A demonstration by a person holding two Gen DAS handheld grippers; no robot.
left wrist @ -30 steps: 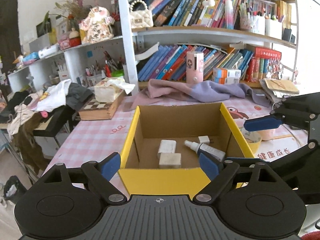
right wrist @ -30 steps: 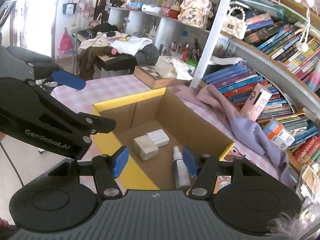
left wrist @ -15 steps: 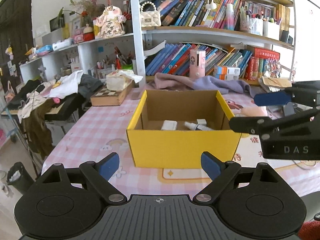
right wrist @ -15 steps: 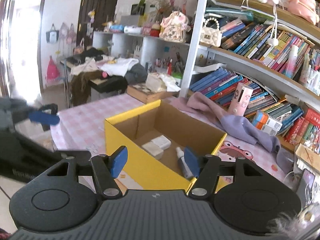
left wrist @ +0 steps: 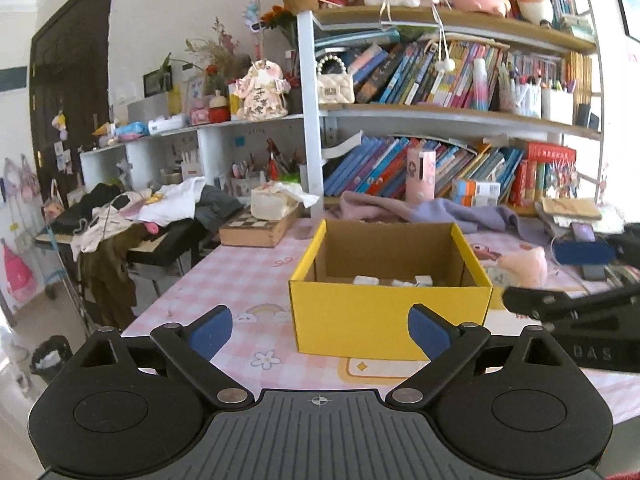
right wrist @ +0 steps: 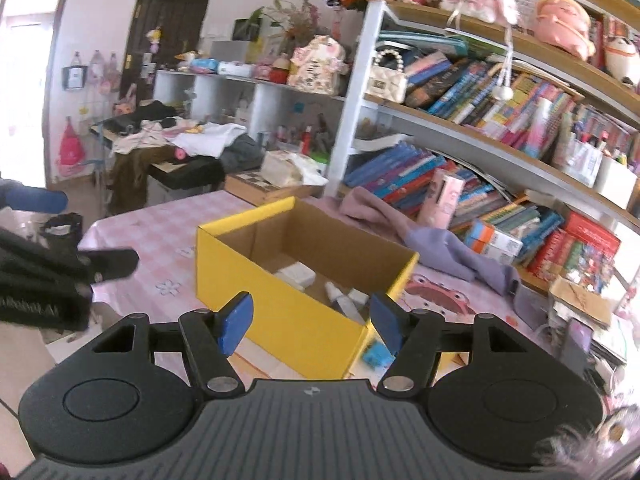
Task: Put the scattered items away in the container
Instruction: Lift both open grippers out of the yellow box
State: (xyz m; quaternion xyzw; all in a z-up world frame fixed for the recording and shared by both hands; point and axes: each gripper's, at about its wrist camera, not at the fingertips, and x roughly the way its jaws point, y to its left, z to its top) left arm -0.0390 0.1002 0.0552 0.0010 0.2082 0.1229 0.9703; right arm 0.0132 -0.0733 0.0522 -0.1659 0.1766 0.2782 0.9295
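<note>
Left gripper (left wrist: 320,330): fingers spread wide, nothing between them. Right gripper (right wrist: 310,322): likewise released, holding nothing. Both hang short of the yellow box (left wrist: 390,320), clear of its near wall. The box stands on the pink checked table (left wrist: 240,276). Inside it: white blocks (right wrist: 296,273) and a small bottle (right wrist: 344,306). Bookshelf (left wrist: 460,120) behind.

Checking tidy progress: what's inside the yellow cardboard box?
Inside the yellow cardboard box: two white rectangular blocks, a small white spray bottle lying flat, a small white piece. The near wall hides the floor's front strip.
</note>
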